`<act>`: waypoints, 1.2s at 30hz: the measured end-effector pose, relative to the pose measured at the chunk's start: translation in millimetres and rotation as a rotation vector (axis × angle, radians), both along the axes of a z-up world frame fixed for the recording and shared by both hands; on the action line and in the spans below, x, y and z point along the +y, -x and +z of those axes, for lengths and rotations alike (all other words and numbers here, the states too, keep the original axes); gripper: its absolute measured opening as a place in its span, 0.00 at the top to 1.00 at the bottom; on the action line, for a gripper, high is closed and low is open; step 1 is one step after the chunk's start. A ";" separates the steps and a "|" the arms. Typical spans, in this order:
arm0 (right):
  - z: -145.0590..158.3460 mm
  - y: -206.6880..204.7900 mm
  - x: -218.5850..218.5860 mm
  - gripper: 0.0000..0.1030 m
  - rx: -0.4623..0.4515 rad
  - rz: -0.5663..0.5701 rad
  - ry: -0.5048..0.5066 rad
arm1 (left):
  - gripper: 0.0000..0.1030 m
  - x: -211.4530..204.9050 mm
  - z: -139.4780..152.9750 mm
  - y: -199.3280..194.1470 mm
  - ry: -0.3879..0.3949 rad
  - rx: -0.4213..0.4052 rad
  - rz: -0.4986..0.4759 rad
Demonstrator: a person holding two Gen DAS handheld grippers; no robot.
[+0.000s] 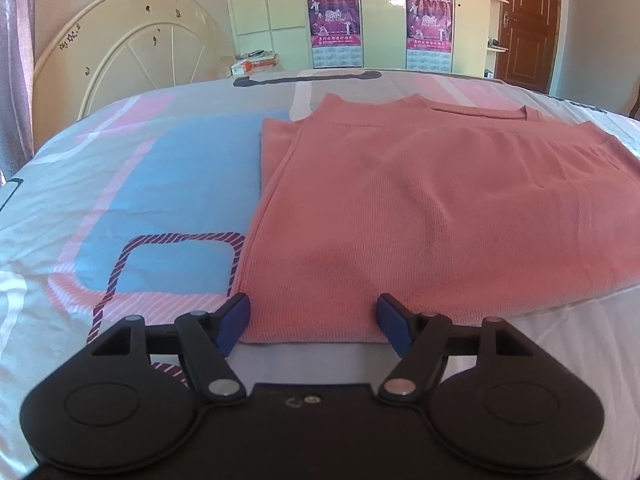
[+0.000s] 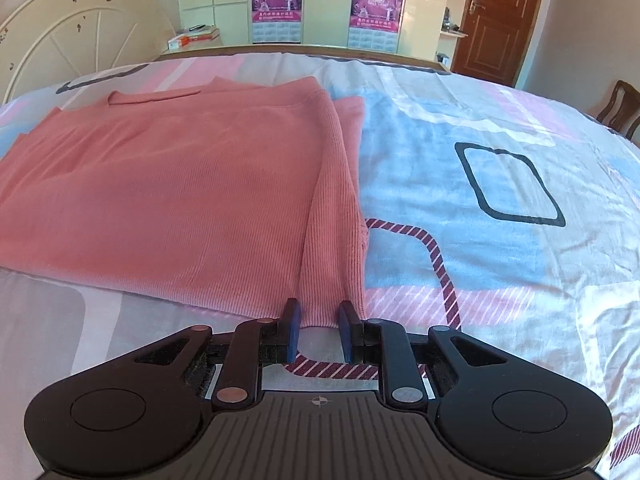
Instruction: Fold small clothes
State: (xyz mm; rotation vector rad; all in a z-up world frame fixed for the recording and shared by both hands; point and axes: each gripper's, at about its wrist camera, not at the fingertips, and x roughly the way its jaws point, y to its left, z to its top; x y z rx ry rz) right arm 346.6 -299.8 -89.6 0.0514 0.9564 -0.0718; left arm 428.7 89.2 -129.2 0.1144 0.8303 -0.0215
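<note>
A pink ribbed sweater [image 1: 420, 200] lies folded flat on the bed, its sleeves tucked in along the sides. In the left wrist view my left gripper [image 1: 313, 314] stands open over the sweater's near left corner. The hem lies between its blue pads [image 1: 236, 320] without being pressed. In the right wrist view the same sweater [image 2: 180, 184] fills the left half. My right gripper [image 2: 319, 314] is narrowed on the near right corner, where a bunched ridge of hem fills the gap between its pads [image 2: 294, 320].
The bedsheet [image 2: 480, 200] with blue, pink and white patches covers the bed. A cream headboard [image 1: 132, 52] stands at the far left, with wardrobes and a brown door [image 2: 500, 20] behind. A wooden chair [image 2: 620, 108] sits past the bed's right edge.
</note>
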 end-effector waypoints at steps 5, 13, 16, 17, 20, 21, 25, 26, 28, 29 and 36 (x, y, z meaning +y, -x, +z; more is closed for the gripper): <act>-0.3 -1.5 1.6 0.80 0.007 0.013 0.015 | 0.31 4.1 0.8 -2.5 0.015 0.025 -0.019; 23.2 12.8 6.7 0.80 -0.086 -0.003 0.020 | 0.29 6.4 22.0 15.0 0.002 0.026 0.015; 36.4 33.4 10.7 0.80 -0.135 0.027 -0.074 | 0.30 7.7 28.1 37.6 0.016 0.018 0.022; 36.6 37.5 13.8 0.80 -0.129 0.031 -0.081 | 0.32 10.6 29.4 45.4 0.062 0.023 0.033; 38.5 50.2 22.5 0.71 -0.142 0.044 -0.142 | 0.42 18.3 30.8 62.8 0.178 0.017 0.079; 39.3 52.4 25.5 0.58 -0.143 0.044 -0.169 | 0.44 21.7 29.7 67.1 0.231 0.022 0.099; 48.0 61.6 44.5 0.21 -0.223 0.067 -0.223 | 0.51 30.6 21.3 71.5 0.366 0.056 0.161; 50.2 61.7 50.4 0.44 -0.236 0.078 -0.228 | 0.49 32.6 18.0 70.8 0.398 0.068 0.179; 54.6 60.0 61.1 0.98 -0.256 0.096 -0.224 | 0.43 36.6 12.7 69.3 0.468 0.077 0.203; 55.9 56.8 65.9 1.00 -0.259 0.097 -0.215 | 0.40 39.5 10.2 68.2 0.506 0.072 0.217; 56.8 22.8 89.2 1.00 -0.268 0.133 -0.227 | 0.43 64.3 -9.2 51.0 0.769 0.018 0.339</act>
